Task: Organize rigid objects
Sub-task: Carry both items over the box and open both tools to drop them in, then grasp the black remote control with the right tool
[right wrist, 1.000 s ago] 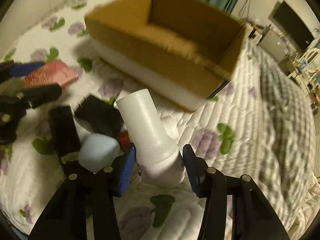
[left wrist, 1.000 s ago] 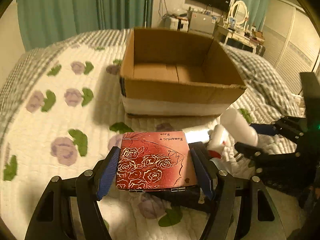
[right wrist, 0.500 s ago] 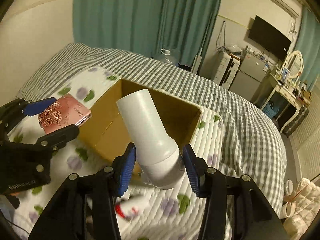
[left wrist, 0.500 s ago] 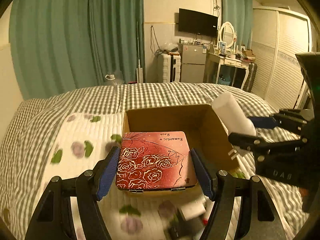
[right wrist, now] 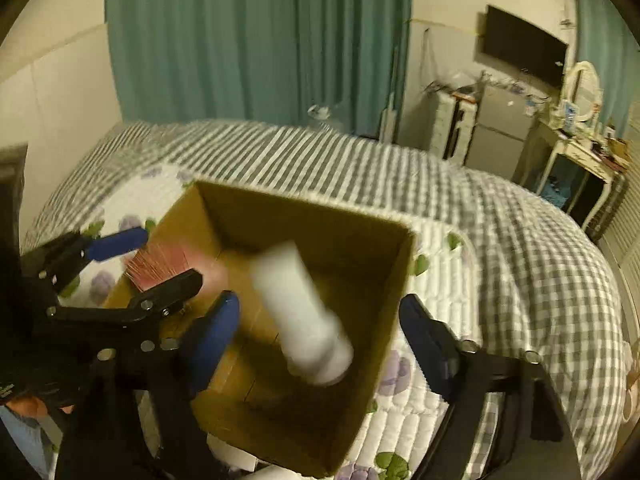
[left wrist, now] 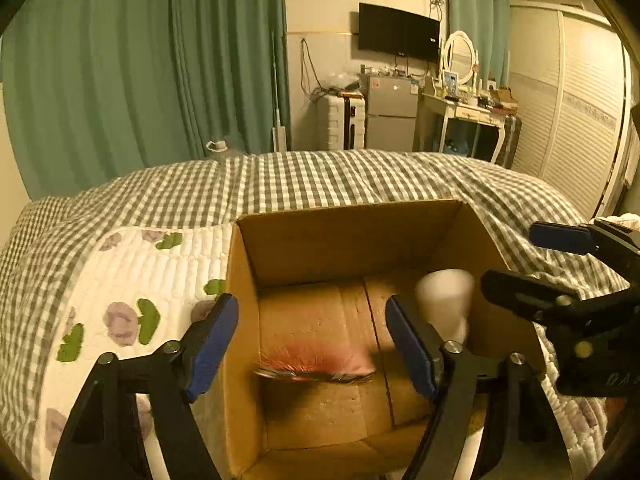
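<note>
Left wrist view: the left claw point(left wrist: 312, 344) is shown above the open cardboard box point(left wrist: 348, 240), which rests on the quilted bed point(left wrist: 132, 264). Its jaws are opening and nothing is pressed by the blue pads; the red rose-patterned tin point(left wrist: 316, 364) is seen blurred below and between them, apart from both pads, inside the box near the left wall. Whether the tin is resting on the box floor cannot be told from the blur.

In the right wrist view, the right claw point(right wrist: 320, 340) is likewise held over the box point(right wrist: 304, 204), its jaws opening wide. The white bottle point(right wrist: 304, 312) is seen blurred between them, free of both pads, inside the box toward its right side. Its long axis is laid roughly along the line of the claw fingers, wide end nearest the camera.

Both items are judged released into the box. The coming move is judged to turn on what lies below: each released thing sits directly under its own claw, so a clear withdrawal is upward and back.
</note>
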### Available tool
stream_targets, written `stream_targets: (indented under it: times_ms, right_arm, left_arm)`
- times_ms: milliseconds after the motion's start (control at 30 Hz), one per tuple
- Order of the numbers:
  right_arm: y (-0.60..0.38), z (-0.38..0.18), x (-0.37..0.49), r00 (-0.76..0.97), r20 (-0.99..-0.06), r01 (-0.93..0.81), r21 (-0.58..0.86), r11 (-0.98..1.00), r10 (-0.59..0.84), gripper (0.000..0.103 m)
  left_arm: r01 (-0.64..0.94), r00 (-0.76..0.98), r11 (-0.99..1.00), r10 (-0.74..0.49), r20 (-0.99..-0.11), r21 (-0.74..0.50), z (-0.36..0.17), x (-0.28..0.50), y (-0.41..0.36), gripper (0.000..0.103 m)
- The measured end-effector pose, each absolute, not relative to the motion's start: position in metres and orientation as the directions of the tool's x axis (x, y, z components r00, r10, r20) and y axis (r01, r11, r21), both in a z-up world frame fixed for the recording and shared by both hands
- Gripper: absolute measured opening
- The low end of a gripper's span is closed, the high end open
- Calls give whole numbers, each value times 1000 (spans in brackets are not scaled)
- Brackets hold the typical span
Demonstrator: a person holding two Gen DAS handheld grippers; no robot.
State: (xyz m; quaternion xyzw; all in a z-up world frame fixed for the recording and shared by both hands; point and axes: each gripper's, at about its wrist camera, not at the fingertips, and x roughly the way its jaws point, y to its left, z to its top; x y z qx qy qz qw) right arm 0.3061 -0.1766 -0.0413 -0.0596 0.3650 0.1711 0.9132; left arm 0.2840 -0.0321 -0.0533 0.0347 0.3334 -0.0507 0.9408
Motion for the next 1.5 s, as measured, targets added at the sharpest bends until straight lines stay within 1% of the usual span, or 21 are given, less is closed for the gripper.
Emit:
stream_targets:
  times_ms: [133, 267, 433, 567, 700, 767, 833, 867, 900, 933, 1067, 1167, 1267, 1333, 1400, 1500]
  right_arm:
    - [-184, -25, 284, 683, -693, -329, -10, 944, 231, 82]
    - [-185, -9, 238, 675, -712, -334, -63, 940, 192, 83]
    - [-180, -9, 182, 647, -742, -351, -85, 933, 175, 83]
    - [-173, -27, 140, 633, -761, -346, -109, 932, 146, 83]
    - [-158, -71, 113, 546, -823, -373, -72, 925, 157, 82]
    - [-153, -91, 108, 511, -843, -379, -48, 924, 165, 82]
    - [-141, -118, 101, 457, -870, -414, -24, 910, 185, 81]
    - [-135, -127, 100, 436, -880, -434, -21, 901, 190, 72]
    - [-127, -135, 99, 411, -888, -462, -11, 887, 204, 59]
    - [-119, -142, 100, 388, -897, -486, -5, 874, 211, 55]
    - [-98, -160, 106, 335, -917, -529, 5, 849, 215, 53]
    - [-89, -171, 114, 354, -919, -514, -38, 857, 172, 53]
    - [-87, -178, 125, 349, -920, -489, -17, 872, 177, 51]
    - [-87, -175, 121, 367, -914, -486, -30, 873, 173, 46]
    - [-91, -167, 115, 382, -905, -488, -28, 873, 185, 32]
    - [-106, -142, 103, 418, -880, -475, -1, 880, 225, 24]
  left_arm:
    - [103, 780, 992, -34, -625, 73, -37, 256, -30, 80]
    - [91, 771, 990, -1, -637, 109, -23, 212, -25, 83]
    - [126, 737, 989, -39, -675, 80, -19, 160, -22, 83]
    - [115, 725, 991, -36, -688, 70, -29, 126, -21, 83]
    - [89, 707, 994, -16, -707, 66, -55, 98, -16, 83]
    - [63, 689, 995, 10, -725, 74, -73, 92, -9, 83]
    - [25, 701, 995, 55, -711, 101, -88, 86, -4, 83]
    - [28, 704, 993, 59, -708, 111, -96, 82, -3, 83]
    - [30, 699, 992, 66, -712, 122, -101, 81, -2, 83]
    - [31, 689, 991, 74, -721, 131, -107, 82, 1, 83]
    - [19, 676, 997, 40, -736, 71, -115, 85, 15, 83]
    - [4, 671, 1000, 13, -741, 21, -118, 87, 26, 83]
    - [-5, 656, 1000, -2, -754, -7, -122, 88, 32, 83]
    - [-9, 655, 1000, -5, -756, -15, -122, 87, 34, 83]
    - [-11, 659, 1000, -9, -752, -21, -120, 85, 35, 83]
    - [-20, 659, 1000, 12, -752, -2, -118, 84, 32, 83]
